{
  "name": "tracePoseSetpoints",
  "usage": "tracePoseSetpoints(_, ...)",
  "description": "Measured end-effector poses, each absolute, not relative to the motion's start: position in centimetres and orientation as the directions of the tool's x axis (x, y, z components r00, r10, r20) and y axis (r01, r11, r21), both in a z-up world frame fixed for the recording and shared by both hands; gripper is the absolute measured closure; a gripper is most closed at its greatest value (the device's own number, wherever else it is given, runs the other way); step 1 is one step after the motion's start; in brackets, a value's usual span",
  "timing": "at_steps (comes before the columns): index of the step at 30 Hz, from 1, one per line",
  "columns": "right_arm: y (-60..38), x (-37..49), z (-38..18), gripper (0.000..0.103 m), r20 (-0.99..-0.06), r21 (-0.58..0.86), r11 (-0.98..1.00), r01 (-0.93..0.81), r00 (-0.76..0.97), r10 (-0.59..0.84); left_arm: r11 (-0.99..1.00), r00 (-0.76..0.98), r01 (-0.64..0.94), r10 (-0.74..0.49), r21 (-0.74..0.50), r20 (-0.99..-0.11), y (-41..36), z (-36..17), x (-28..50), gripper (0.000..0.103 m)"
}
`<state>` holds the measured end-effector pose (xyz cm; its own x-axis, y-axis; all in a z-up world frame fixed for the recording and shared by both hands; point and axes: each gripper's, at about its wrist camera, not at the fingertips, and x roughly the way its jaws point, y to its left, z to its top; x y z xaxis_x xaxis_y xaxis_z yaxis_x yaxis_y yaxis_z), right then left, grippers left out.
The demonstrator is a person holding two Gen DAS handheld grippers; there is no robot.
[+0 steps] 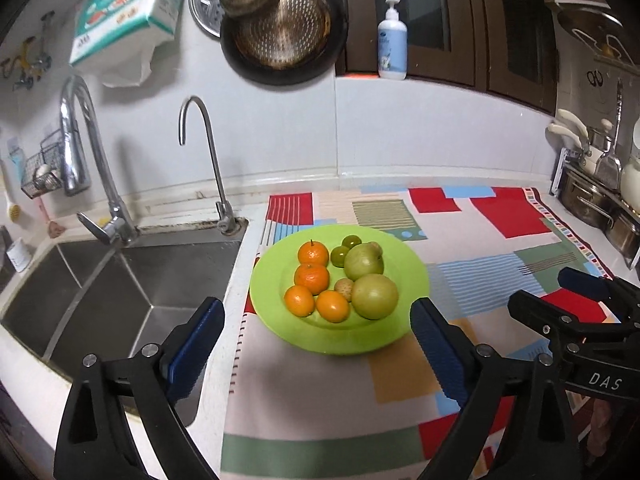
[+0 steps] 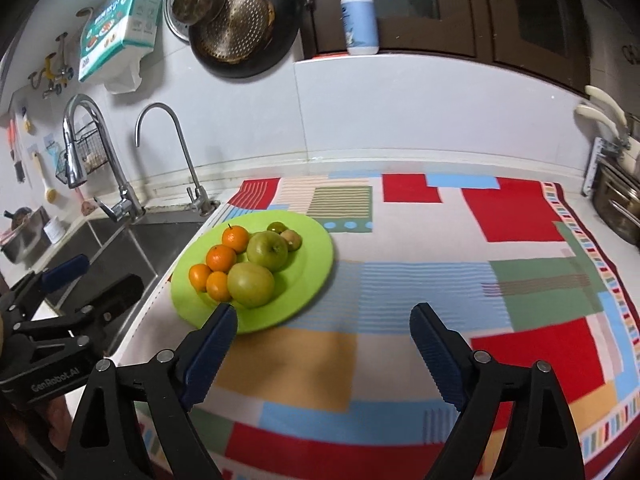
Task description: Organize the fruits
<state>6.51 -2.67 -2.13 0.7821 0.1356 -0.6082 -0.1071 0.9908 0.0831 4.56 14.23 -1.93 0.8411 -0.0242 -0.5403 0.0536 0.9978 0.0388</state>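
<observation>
Patchwork cloth [image 2: 400, 280] beside steel sink [image 1: 120, 280]

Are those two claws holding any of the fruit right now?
No. The left claw and the right claw both gape open and empty above the cloth. All the fruit sits on the green plate.

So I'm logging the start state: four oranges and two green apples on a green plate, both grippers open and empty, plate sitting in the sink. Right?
Not quite: the green plate sits on the patterned cloth beside the sink, as the left wrist view shows. The rest holds.
</observation>
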Motion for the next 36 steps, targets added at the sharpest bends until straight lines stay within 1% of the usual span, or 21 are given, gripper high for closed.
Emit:
tracePoseSetpoints(9, -5.1, 1.0, -0.4, 0.014, -0.559, 0.061, 0.993, -0.102, 0.821, 0.118, 0.999, 0.870, 0.039, -0.021, 0.026, -0.493, 12.2, -0.5, -0.6, 0.000)
tracePoseSetpoints(14, -5.7, -2.1, 0.4, 0.014, -0.531, 0.045, 0.994, -0.103, 0.840, 0.112, 0.999, 0.882, 0.042, -0.027, 0.021, -0.471, 11.5, 0.2, -3.4, 0.000)
tracePoseSetpoints(26, -6.1, -7.5, 1.2, 0.013, -0.500, 0.048, 0.994, -0.095, 0.860, 0.106, 0.999, 0.898, 0.047, -0.034, 0.018, -0.439, 11.0, 1.0, -8.6, 0.000)
tracePoseSetpoints(36, -6.1, -10.3, 1.7, 0.011, -0.478, 0.044, 0.994, -0.096, 0.872, 0.105, 0.999, 0.897, 0.047, -0.036, 0.015, -0.441, 11.0, 1.0, -11.2, 0.000)
